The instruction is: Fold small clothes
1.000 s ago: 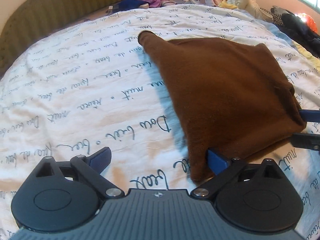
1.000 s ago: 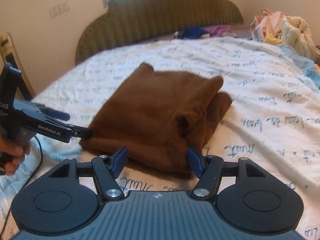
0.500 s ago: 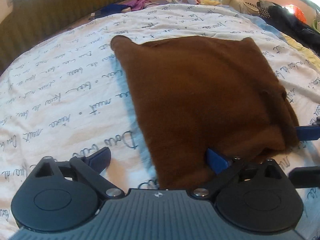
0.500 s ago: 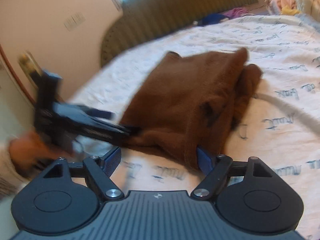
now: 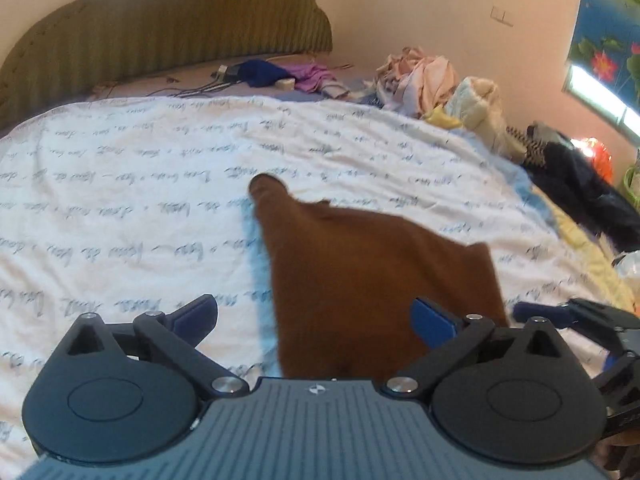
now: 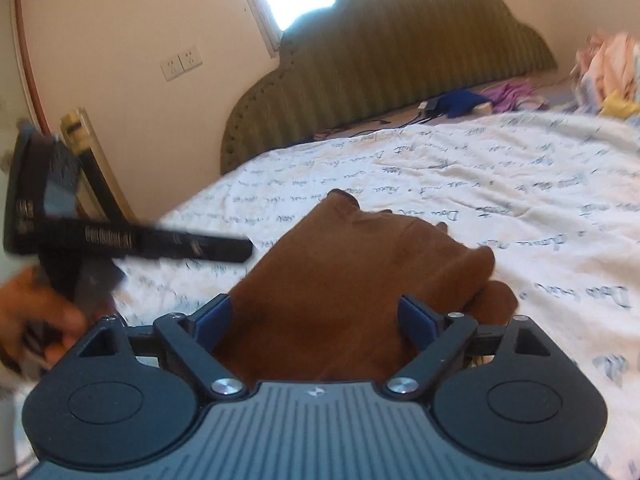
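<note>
A folded brown garment [image 5: 360, 280] lies on the white sheet with script print [image 5: 120, 208]. Its far corner sticks out as a narrow tip. In the left wrist view my left gripper [image 5: 316, 316] is open just above the garment's near edge, with the cloth running under the gap and the right finger. My right gripper [image 5: 560, 316] shows at the right edge, next to the garment's right side. In the right wrist view the right gripper [image 6: 316, 320] is open, its fingers straddling the garment [image 6: 352, 272] at its near end. The left gripper [image 6: 120, 240], blurred, hovers at the left, held by a hand [image 6: 36, 312].
A green padded headboard [image 5: 168, 28] stands at the far end. Blue and purple clothes with cables [image 5: 272, 74] lie before it. A pile of pale clothes [image 5: 432, 80] and dark clothes [image 5: 580, 184] sit at the far right. The bed's left edge [image 6: 192, 208] meets the wall.
Both grippers have pulled back and tilted up, so the headboard and walls fill more of each view. The garment sits lower and nearer the fingers. The left gripper has risen off the sheet.
</note>
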### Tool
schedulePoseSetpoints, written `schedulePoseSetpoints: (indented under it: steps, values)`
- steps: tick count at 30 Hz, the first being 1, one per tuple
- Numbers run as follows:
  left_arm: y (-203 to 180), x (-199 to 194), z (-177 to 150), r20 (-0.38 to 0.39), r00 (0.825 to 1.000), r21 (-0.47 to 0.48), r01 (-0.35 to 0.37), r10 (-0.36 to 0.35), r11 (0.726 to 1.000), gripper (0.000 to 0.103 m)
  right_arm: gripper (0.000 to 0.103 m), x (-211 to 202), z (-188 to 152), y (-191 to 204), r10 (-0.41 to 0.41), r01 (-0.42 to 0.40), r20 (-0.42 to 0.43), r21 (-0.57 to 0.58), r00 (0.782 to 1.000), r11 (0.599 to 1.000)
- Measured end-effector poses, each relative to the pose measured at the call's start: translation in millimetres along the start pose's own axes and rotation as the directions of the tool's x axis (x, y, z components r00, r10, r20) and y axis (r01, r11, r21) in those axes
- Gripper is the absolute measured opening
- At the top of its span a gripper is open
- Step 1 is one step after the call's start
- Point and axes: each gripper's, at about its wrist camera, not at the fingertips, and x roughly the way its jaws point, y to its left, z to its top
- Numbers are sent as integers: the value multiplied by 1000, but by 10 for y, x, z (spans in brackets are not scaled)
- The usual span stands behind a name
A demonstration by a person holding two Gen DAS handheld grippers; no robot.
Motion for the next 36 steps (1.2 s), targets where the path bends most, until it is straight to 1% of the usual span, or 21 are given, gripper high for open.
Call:
schedulePoseSetpoints:
  steps: [3, 4, 5, 8, 9, 11, 13, 15, 17, 18, 19, 21, 22, 24, 26, 28, 30, 32, 33, 34, 36]
  values:
    - [-156, 518, -53, -69, 998, 68, -10, 15, 998, 101, 90, 306, 39, -215, -68, 65, -133, -26, 989, 998]
    - [-128, 679, -114, -111, 993, 67, -21, 28, 998, 101, 90, 357, 0, -183, -128, 113, -184, -91, 975, 989]
    - [-114, 770, -167, -138, 989, 82, -34, 46, 996, 101, 90, 349, -34, -119, -180, 150, -207, -149, 962, 977]
    - [-80, 726, -342, -129, 990, 179, -28, 51, 983, 103, 90, 188, -168, 10, -178, 131, -272, -183, 946, 974]
    - [-28, 699, -398, -147, 988, 185, -11, 39, 983, 103, 90, 150, -168, 4, -176, 132, -278, -170, 944, 977]
    - [91, 626, -439, -176, 984, 164, 14, 15, 986, 103, 90, 19, -118, -14, -158, 129, -236, -133, 959, 983]
    - [154, 434, -416, -152, 988, 167, -8, 34, 986, 103, 90, -137, -47, 17, -134, 117, -146, -118, 980, 986]
    - [157, 258, -366, -118, 993, 154, 13, 5, 988, 102, 90, -172, -36, 83, -57, 42, -124, -117, 991, 992]
    - [94, 201, -359, -114, 993, 182, 22, -1, 983, 102, 90, -134, -116, 207, 26, -46, -146, -139, 989, 989]
    - [36, 233, -379, -130, 991, 223, 19, 11, 975, 102, 90, -84, -183, 248, -5, -24, -181, -161, 983, 987]
    - [-15, 295, -428, -148, 988, 270, 9, 32, 963, 102, 90, -18, -270, 268, -82, 38, -220, -197, 972, 980]
    - [-68, 417, -586, -182, 981, 352, 0, 69, 936, 103, 91, 2, -393, 198, -148, 89, -265, -222, 953, 971]
    - [-45, 408, -627, -165, 985, 350, 5, 56, 937, 103, 91, -34, -381, 135, -122, 72, -284, -181, 951, 981]
    - [15, 356, -595, -171, 984, 328, 13, 46, 945, 103, 91, -165, -267, 64, -66, 37, -234, -126, 970, 991]
    - [35, 252, -542, -145, 988, 333, 5, 46, 943, 103, 91, -209, -54, -84, -113, 106, -184, -50, 976, 993]
    - [6, 134, -485, -113, 993, 354, 11, 31, 935, 102, 91, -236, 127, -316, -169, 181, -130, 84, 977, 980]
    - [-43, 64, -439, -86, 996, 356, 21, 10, 934, 102, 90, -160, 219, -566, -187, 217, -148, 229, 971, 949]
    - [-146, 38, -422, -70, 997, 359, 37, -13, 933, 102, 66, -62, 231, -722, -167, 206, -149, 299, 975, 932]
    - [-201, 43, -429, -66, 997, 363, 58, -37, 930, 103, 33, 10, 221, -781, -160, 209, -168, 333, 973, 919]
    - [-254, 65, -439, -66, 996, 367, 81, -61, 927, 103, 23, 61, 206, -827, -165, 222, -178, 369, 970, 903]
    - [-355, 117, -480, -62, 996, 373, 89, -71, 924, 103, 24, 126, 181, -901, -154, 215, -175, 421, 972, 881]
